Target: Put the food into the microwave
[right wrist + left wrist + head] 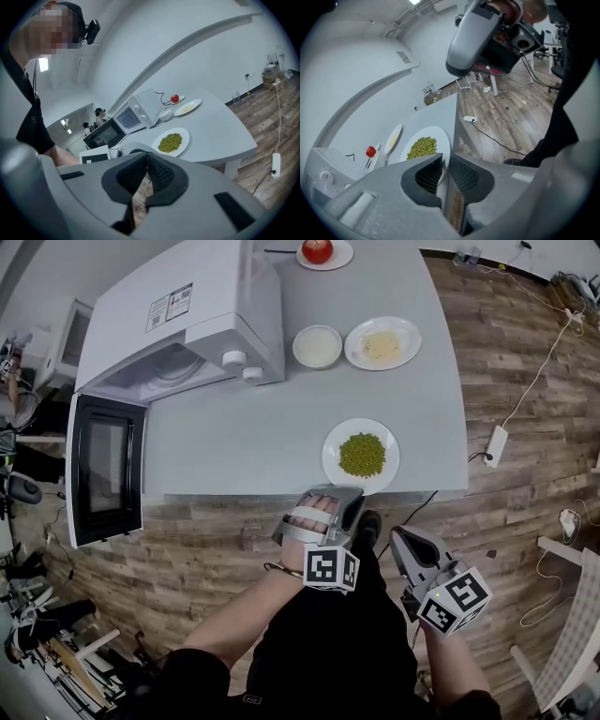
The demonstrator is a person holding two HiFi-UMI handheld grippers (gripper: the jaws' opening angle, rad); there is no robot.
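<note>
Plate of green peas [332, 465] at the near edge of the grey table [234, 442], just ahead of both grippers and well apart from the microwave [178, 315], which stands at the table's far-left corner. The microwave door [105, 470] hangs fully open past the table edge and exposes the cavity, so the oven is ready to receive a dish and none has gone in. The left gripper [330, 495] hovers at the table edge beside the plate's near rim, angled downward. Its jaws stand almost together with only a thin slit between them and nothing in it, and the rim shows just beyond their tips. This placement suggests an approach to the rim, though the slit looks too narrow to take it without widening first. The right gripper [399, 538] hangs lower and off the table, over the wooden floor. Its pad tips meet and it holds nothing, probably kept back as the spare hand. 3 other dishes lie farther off: a white bowl [317, 346], a plate of pale food [382, 343] and a red fruit on a plate [319, 250].
</note>
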